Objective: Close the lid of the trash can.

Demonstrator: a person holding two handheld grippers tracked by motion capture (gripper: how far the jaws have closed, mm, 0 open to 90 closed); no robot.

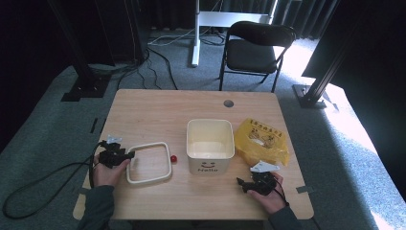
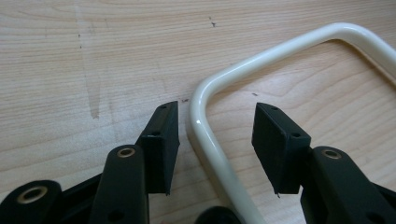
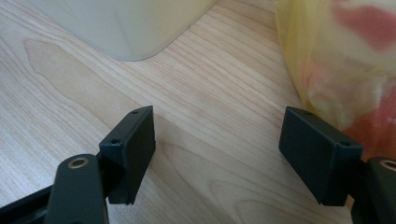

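A cream rounded-square ring (image 1: 148, 144) lies flat on the wooden table at the left. My left gripper (image 1: 128, 155) is at the ring's left edge. In the left gripper view its open jaws (image 2: 215, 106) straddle the ring's rim (image 2: 205, 135) near a corner; the left pad is close beside it and the right pad stands well off. Near the front right of the table my right gripper (image 1: 242, 184) rests open. Bare wood lies between its pads (image 3: 218, 112).
A white square bin (image 1: 209, 165) marked "Hello" stands mid-table, with a small red ball (image 1: 173, 158) to its left and a yellow plastic bag (image 1: 261, 141) to its right. The bin's corner (image 3: 126, 28) and the bag (image 3: 345, 60) lie ahead of my right gripper. A black chair (image 1: 256, 48) stands beyond the table.
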